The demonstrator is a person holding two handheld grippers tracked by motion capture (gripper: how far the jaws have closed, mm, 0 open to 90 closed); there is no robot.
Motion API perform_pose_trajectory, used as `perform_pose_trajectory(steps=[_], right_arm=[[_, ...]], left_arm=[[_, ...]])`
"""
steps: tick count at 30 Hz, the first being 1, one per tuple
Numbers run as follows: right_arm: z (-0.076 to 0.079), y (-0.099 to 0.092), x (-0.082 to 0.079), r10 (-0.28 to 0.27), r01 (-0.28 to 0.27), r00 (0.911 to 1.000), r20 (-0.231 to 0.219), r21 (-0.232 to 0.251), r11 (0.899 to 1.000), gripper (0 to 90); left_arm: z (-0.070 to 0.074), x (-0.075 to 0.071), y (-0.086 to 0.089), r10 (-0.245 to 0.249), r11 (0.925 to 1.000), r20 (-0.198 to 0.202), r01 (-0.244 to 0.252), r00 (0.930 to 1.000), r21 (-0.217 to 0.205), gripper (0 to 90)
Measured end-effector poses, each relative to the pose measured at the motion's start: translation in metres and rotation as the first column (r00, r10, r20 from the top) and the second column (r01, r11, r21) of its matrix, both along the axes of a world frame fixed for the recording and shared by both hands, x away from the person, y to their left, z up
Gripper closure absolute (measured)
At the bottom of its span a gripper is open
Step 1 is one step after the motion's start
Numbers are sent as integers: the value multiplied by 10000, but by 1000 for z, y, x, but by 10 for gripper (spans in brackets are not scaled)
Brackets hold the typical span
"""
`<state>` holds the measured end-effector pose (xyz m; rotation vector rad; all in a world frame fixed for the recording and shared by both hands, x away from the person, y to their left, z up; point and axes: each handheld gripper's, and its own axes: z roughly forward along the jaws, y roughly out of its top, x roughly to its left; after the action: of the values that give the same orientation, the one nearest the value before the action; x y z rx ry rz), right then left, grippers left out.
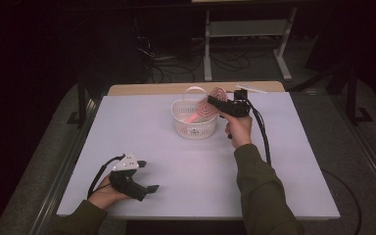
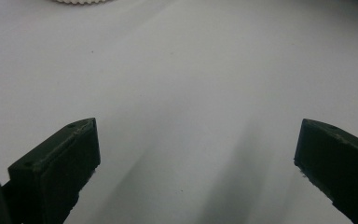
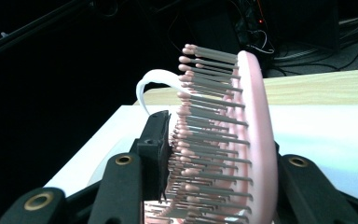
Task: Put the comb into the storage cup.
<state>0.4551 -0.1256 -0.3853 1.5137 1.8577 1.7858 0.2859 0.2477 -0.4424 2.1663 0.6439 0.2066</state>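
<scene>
While gripping brush, right claw level.

place: lab; signs: white test table; floor cables; metal frame stand

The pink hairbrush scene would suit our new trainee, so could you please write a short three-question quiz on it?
1. True or false: the right tool grips the pink hairbrush.
2. The left tool is: A) open over the bare table, B) shut on the brush, C) inside the basket.
3. Which white container sits under the brush?

Key:
1. True
2. A
3. The white basket
</scene>
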Motion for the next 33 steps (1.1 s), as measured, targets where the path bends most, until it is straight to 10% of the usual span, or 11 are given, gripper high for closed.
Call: perform_pose_trajectory(steps=[20, 33], right_arm=[[5, -4, -4, 234, -229, 9997, 25, -1179, 9928, 399], [16, -8, -16, 634, -516, 9972, 387, -2535, 9660, 289]], left_arm=[[0, 1, 2, 268, 9996, -60, -269, 9996, -22, 0], [1, 3, 1, 345, 9994, -22, -345, 9994, -7, 0]])
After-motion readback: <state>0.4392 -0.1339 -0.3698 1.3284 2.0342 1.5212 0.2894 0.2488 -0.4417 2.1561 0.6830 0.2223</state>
